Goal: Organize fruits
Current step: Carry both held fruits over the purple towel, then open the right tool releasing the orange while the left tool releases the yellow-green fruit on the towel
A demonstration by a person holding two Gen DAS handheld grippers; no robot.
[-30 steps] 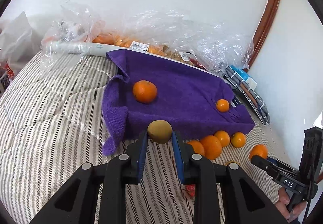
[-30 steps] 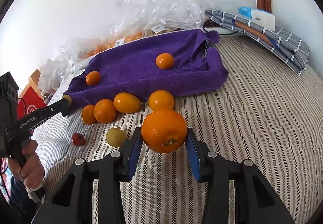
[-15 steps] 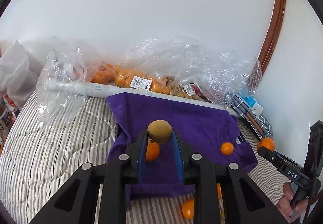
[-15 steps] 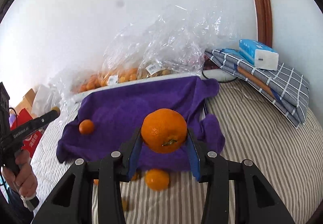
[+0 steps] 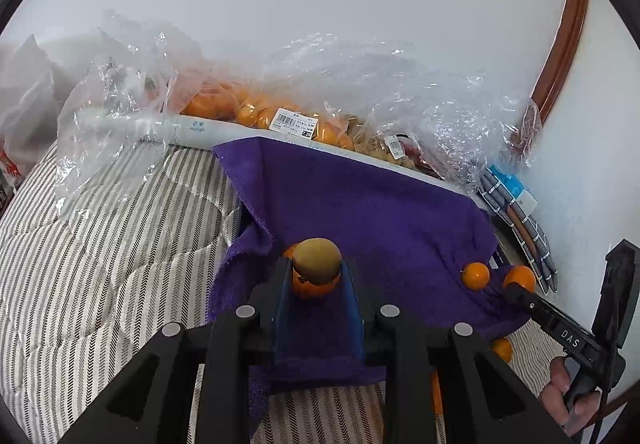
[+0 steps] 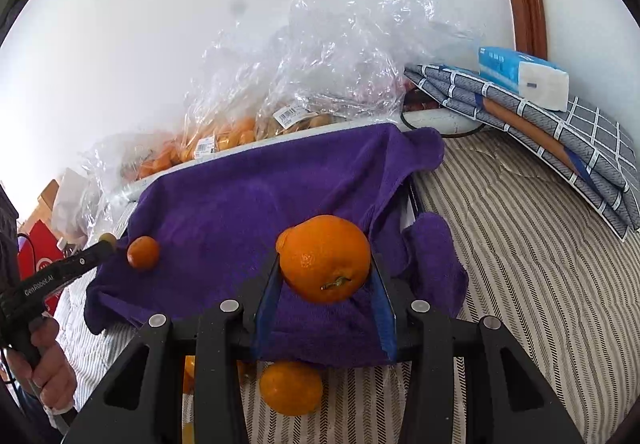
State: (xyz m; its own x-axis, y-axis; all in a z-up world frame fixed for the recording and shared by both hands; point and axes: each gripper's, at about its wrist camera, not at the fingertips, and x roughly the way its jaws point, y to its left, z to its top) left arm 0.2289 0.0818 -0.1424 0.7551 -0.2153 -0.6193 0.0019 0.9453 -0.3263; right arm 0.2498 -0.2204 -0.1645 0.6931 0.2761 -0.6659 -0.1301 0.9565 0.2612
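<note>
We take the purple terry towel (image 6: 248, 204), spread over a raised surface on the striped bed, as our landmark. Judged from the present layout, the task is partly complete: two fruits lie on the towel, two more are in transit above it, and several remain on the bedding off its near edge. We count one large round orange (image 6: 325, 258), clamped between the pads of the right gripper (image 6: 325, 286) over the towel's near half. One medium orange (image 5: 314, 284) lies on the towel. One olive-brown oval fruit (image 5: 317, 260) is clamped in the left gripper (image 5: 317, 274), directly above that medium orange. One small round tangerine (image 6: 143, 252) rests near the towel's edge. One orange (image 6: 290, 387) sits just off the near edge; others there are partly hidden, so we cannot count them.
</note>
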